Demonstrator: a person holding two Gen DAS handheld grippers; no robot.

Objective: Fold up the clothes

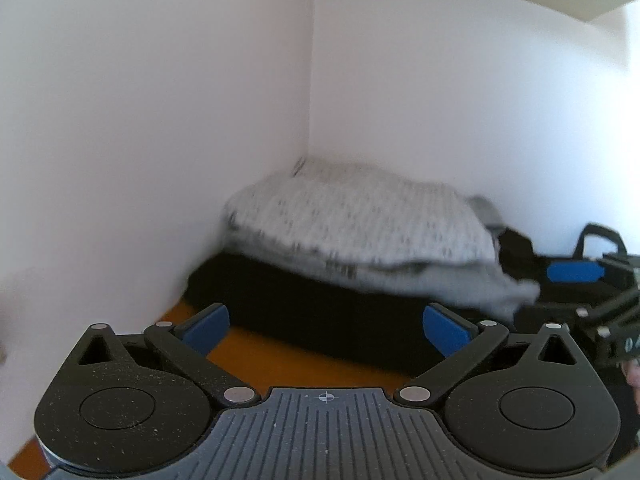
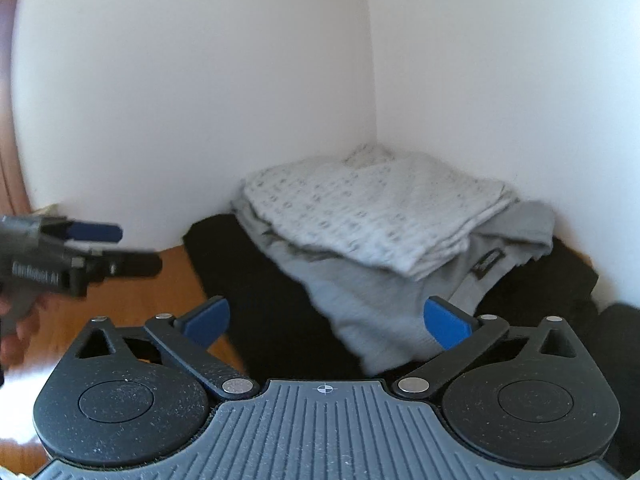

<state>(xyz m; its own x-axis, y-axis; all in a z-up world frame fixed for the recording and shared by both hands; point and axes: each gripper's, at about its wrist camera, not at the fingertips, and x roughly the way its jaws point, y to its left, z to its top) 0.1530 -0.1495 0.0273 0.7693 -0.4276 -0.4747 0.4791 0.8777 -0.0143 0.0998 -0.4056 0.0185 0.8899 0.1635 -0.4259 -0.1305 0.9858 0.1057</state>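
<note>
Where the walls meet, folded stack (image 2: 380, 216) cornered; both tools (image 1: 326, 328) (image 2: 326, 326) released, bare wood leftward.

A white cloth (image 2: 372, 208) speckled with small dark motifs tops a plain light-grey garment (image 2: 360, 300) bearing a small black label (image 2: 486, 265), over a black garment (image 2: 260, 280), on an orange-brown wooden tabletop (image 2: 160, 292) against white walls (image 2: 200, 80); blue pads (image 2: 208, 318) tip black tongs (image 2: 326, 320).
</note>
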